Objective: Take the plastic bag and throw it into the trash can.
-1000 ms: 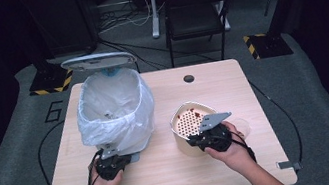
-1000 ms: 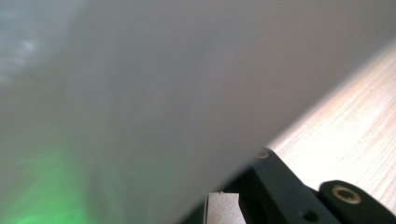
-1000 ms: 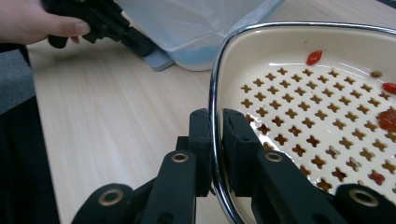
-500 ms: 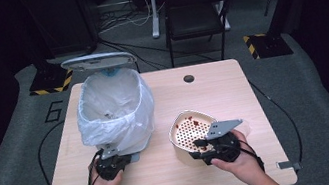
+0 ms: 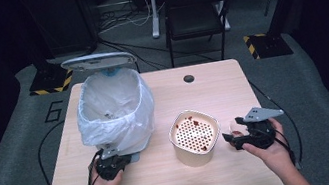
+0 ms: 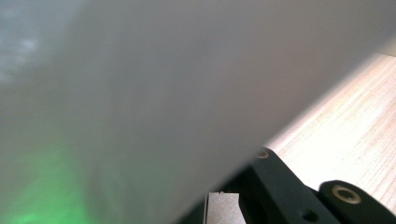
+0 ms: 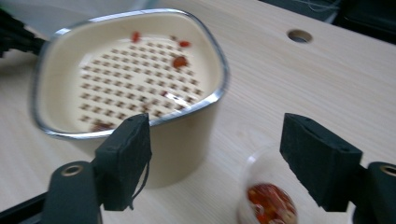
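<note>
Right gripper has pulled away from the cream strainer pot toward the table's right side; a second ago it sat at the pot's rim, now it is apart from it, and its jaws have just been opening. Jaws spread wide, nothing pinched. In the right gripper view a small clear cup with red bits inside sits on the table low between the two black pads, closer to the right one, pads not touching it; the pot stands beyond the left pad. From above, the cup is just at the jaw tips, right of the pot.

Left gripper unmoved, at the foot of the white bin lined with a plastic bag, lid up. Its own view is blocked by the blurry white bag, so the jaw tips are hidden; jaws pressed together.

Pot has a perforated insert with a few red scraps. Light wood table with a round cable hole. Dark room, grey carpet, black chair behind the table, cables on the floor.
</note>
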Motion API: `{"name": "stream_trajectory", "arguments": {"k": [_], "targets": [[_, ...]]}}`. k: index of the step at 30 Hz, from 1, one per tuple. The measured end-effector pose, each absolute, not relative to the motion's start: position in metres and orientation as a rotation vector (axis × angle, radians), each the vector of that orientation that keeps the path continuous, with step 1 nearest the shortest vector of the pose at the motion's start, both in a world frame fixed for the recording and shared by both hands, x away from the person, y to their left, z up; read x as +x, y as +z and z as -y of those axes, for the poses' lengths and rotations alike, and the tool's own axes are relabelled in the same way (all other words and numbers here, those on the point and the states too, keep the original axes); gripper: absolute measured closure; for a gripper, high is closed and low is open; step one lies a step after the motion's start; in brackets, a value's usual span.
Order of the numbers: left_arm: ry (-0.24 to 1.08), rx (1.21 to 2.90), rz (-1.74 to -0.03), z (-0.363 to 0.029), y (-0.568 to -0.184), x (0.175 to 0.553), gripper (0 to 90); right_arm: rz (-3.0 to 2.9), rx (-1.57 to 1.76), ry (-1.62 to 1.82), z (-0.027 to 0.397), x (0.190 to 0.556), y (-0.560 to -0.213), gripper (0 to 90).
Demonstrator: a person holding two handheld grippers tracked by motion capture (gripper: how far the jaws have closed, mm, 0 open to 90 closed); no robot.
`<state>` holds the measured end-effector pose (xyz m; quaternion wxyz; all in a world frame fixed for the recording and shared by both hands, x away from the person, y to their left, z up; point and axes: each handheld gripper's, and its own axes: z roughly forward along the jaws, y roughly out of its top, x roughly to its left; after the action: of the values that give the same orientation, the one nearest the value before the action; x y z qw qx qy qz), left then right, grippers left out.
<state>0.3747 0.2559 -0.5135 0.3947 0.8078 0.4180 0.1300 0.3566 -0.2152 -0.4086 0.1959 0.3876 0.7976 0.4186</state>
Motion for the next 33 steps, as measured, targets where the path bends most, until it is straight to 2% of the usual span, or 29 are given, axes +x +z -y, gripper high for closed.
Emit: {"name": "stream_trajectory", "arguments": {"k": [11,19,25,33], "targets": [[0.326,2.042,-1.061,-0.256,-0.514,0.375,90.0,-2.153,1.275,1.117,0.252,0.371,-0.449,17.5],[0.326,2.044,-1.058,-0.257,-0.514,0.375,90.0,-2.165,1.27,1.136,0.247,0.376,-0.469,16.9],[0.327,2.043,-1.061,-0.256,-0.514,0.375,90.0,-2.156,1.289,1.148,0.242,0.384,-0.481,23.6],[0.329,2.045,-1.063,-0.256,-0.514,0.375,90.0,-2.153,1.277,1.146,0.242,0.386,-0.487,25.0]]}}
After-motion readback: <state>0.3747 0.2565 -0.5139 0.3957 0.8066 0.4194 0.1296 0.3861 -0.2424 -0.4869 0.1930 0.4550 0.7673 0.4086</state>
